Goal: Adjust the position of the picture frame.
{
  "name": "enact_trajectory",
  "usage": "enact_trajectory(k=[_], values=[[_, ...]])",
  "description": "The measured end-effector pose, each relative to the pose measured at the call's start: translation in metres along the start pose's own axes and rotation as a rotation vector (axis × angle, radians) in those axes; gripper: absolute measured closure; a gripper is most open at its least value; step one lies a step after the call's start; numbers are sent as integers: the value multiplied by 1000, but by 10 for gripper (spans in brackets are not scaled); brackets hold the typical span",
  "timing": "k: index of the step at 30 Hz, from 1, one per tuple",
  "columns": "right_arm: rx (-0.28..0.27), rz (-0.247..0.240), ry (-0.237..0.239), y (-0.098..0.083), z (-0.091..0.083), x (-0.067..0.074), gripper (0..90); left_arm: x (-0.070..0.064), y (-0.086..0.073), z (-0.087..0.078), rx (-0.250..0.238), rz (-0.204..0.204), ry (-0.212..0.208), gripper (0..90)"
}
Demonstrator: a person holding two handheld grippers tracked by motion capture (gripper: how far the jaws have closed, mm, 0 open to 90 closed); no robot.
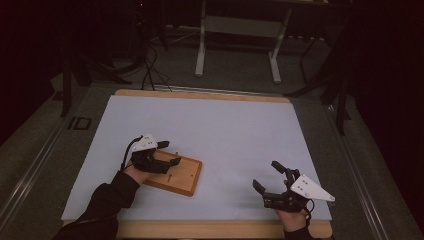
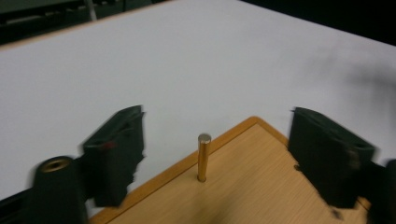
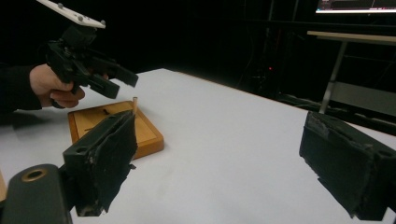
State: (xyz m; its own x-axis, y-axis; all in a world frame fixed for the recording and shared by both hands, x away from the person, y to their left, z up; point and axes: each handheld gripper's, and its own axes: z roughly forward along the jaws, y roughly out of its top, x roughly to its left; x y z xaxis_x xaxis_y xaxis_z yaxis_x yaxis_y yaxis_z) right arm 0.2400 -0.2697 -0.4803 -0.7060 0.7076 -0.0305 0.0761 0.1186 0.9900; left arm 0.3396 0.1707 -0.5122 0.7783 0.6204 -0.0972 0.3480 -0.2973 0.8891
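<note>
Over the wooden board (image 1: pixel 176 175), left gripper (image 1: pixel 170 152) spread around the upright peg (image 2: pixel 203 157) — untouched, right gripper (image 1: pixel 267 176) spread, empty.

Dim lab, monitor (image 3: pixel 357 5), trailing floor cables (image 1: pixel 150 70)

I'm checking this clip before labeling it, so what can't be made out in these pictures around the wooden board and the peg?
- Peg in the high view: too small and dark, under the left gripper.
- Wooden board: cut off by the bottom edge of the left gripper view; its near corner in the right gripper view is behind a black jaw.
- Dark marks on the board: too small to identify.
- Right gripper: jaws open, nothing between them.
</note>
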Motion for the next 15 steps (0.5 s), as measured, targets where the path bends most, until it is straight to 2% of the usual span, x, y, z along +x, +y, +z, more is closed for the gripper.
enact_trajectory(k=[4, 6, 7, 8, 15], values=[[3, -2, 9, 0, 0, 0, 108, 4, -4, 8, 55, -2, -3, 310], [4, -1, 11, 0, 0, 0, 118, 5, -3, 10, 65, -8, 7, 365], [8, -6, 13, -1, 0, 0, 126, 6, -2, 11, 83, -15, -4, 395], [11, -14, 12, -1, 1, 0, 127, 6, -2, 13, 103, -10, 12, 415], [25, -1, 16, -2, 2, 0, 127, 5, 0, 20, 167, 8, -13, 587]])
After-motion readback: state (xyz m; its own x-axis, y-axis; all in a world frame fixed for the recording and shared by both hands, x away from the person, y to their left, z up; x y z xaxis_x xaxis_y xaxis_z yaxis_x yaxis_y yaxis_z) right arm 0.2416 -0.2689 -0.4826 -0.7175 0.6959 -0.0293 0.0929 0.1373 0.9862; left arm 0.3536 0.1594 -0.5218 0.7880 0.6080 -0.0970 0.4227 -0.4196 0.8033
